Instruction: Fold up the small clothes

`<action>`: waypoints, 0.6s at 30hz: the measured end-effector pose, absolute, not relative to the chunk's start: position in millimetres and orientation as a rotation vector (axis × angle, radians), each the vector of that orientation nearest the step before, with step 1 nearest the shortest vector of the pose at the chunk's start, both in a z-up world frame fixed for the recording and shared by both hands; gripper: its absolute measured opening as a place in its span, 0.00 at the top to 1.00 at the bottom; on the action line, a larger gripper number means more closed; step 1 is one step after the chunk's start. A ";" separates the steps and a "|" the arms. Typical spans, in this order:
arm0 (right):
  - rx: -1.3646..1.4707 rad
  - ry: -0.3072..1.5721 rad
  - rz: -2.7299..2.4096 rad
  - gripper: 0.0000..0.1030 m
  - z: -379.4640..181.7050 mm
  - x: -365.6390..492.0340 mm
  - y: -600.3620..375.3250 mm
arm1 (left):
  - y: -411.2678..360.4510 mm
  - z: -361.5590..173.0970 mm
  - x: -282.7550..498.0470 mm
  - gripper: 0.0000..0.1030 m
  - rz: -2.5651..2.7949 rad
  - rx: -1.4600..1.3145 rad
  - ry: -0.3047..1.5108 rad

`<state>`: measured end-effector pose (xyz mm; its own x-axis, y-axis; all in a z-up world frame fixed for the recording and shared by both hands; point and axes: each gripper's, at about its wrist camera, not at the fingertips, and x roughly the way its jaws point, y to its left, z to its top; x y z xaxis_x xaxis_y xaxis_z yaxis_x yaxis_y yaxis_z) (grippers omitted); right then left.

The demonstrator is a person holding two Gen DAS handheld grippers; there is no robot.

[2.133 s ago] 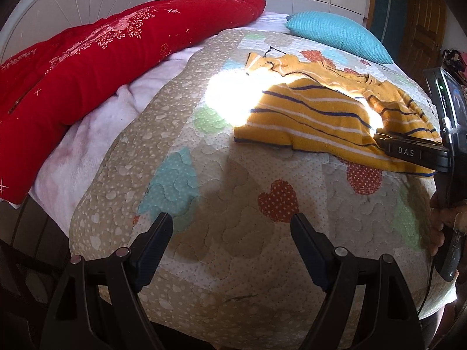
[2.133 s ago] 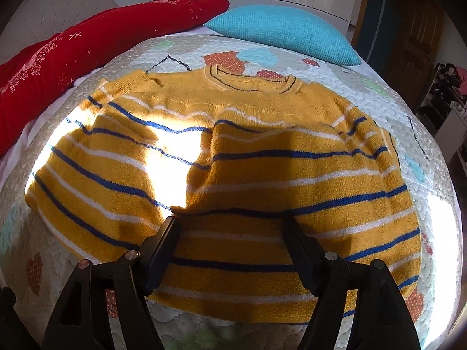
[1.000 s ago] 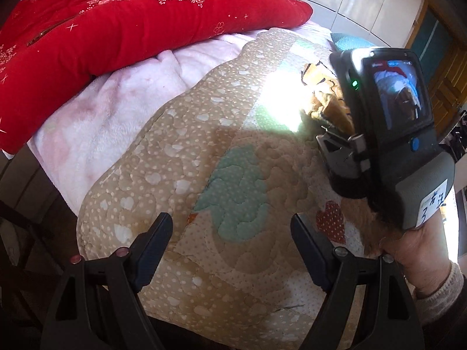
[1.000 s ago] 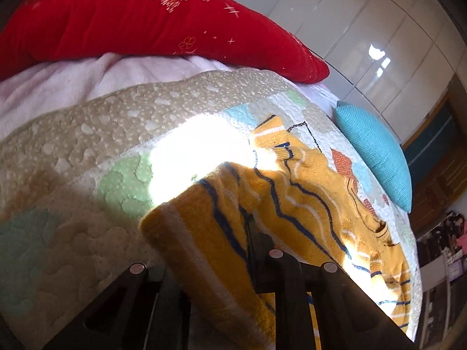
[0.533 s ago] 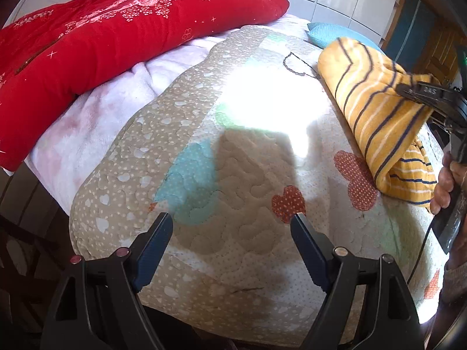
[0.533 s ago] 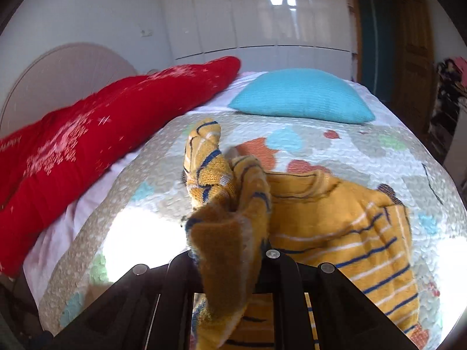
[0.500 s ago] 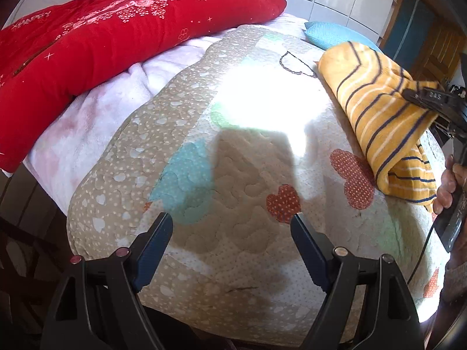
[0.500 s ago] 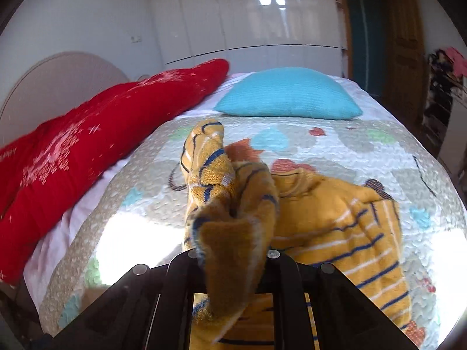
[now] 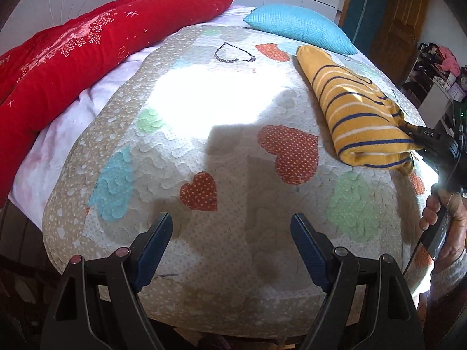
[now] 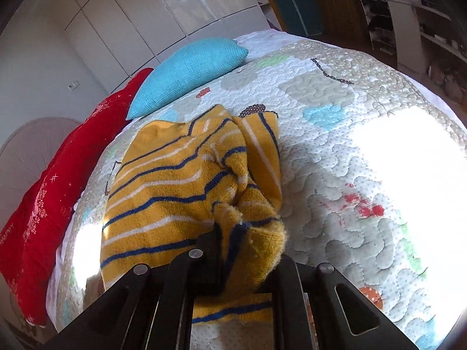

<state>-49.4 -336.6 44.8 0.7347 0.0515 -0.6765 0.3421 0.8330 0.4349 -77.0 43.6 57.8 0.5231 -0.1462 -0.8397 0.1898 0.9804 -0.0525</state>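
Note:
A yellow knit sweater (image 9: 354,108) with navy and white stripes lies folded in half lengthwise on the right side of the quilt (image 9: 204,151). My right gripper (image 10: 245,242) is shut on the sweater (image 10: 181,186) at its near corner, with bunched fabric between the fingers. In the left wrist view the right gripper (image 9: 408,129) shows at the right edge, held by a hand, clamping the sweater's corner. My left gripper (image 9: 230,245) is open and empty, hovering over the bare near part of the quilt, well left of the sweater.
A long red cushion (image 9: 73,55) lies along the left side of the bed. A turquoise pillow (image 9: 297,27) sits at the head, just beyond the sweater. White wardrobe doors (image 10: 146,17) stand behind. Shelves with clutter (image 10: 408,14) are at the right.
My right gripper carried the sweater's left side over to the right and lowered it, so the sweater now lies folded in half. My left gripper stayed open over the quilt.

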 end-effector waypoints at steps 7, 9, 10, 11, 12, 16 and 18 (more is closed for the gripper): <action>0.558 0.713 -0.157 0.92 49.4 -78.9 -328.7 | 24.5 61.0 -75.5 0.20 -0.234 0.076 0.985; 0.549 0.714 -0.156 0.92 50.3 -85.2 -325.9 | 19.4 60.7 -74.2 0.20 -0.244 0.076 0.989; 0.544 0.716 -0.158 0.92 50.5 -88.6 -324.5 | 17.5 60.2 -73.3 0.20 -0.249 0.078 0.990; 0.541 0.721 -0.157 0.92 49.3 -90.2 -324.4 | 15.7 59.8 -72.9 0.20 -0.252 0.082 0.990; 0.539 0.729 -0.155 0.92 47.3 -92.6 -324.0 | 14.4 59.4 -72.7 0.20 -0.255 0.087 0.988; 0.511 0.762 -0.117 0.87 51.0 -98.9 -322.9 | 12.7 54.4 -71.0 0.20 -0.269 0.099 0.997; 0.493 0.702 -0.118 0.80 70.1 -107.6 -325.1 | 12.1 52.2 -70.1 0.20 -0.276 0.105 0.997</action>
